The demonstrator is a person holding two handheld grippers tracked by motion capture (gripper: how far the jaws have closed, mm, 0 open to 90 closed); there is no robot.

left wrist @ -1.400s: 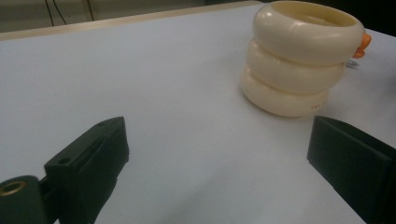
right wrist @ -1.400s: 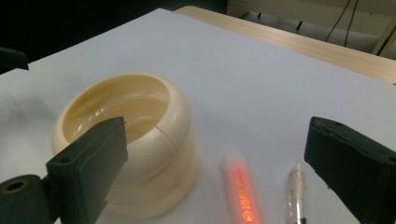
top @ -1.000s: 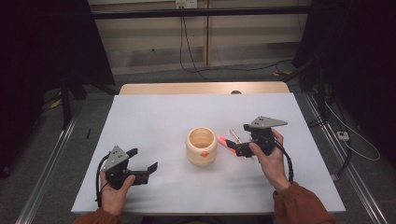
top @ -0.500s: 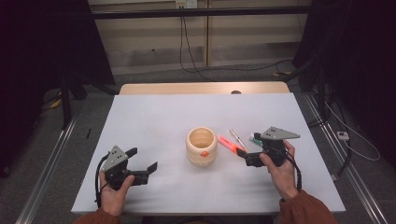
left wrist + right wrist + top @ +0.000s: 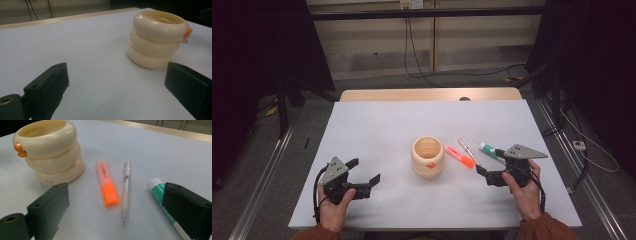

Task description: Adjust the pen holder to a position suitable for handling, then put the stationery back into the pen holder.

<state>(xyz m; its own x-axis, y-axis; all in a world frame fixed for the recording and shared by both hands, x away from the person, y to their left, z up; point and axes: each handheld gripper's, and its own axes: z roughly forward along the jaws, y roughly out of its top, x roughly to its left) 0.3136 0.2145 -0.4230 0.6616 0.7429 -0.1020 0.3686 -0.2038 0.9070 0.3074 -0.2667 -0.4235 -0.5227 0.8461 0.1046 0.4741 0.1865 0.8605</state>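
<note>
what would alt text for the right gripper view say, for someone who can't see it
An orange highlighter, a clear pen and a green-and-white tube lie side by side on a white table, framed by the open right gripper. A cream holder of three stacked rings stands at upper left.

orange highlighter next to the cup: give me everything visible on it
The orange highlighter is a flat-sided fluorescent marker that looks like plastic: a paler orange barrel with dark printed lettering and a brighter orange cap, which is on. It lies flat on the white table, cap end toward the right hand-held gripper, between the cream ringed cup and the clear pen. It appears to touch neither. The gripper's jaws are open and hold nothing.
</note>
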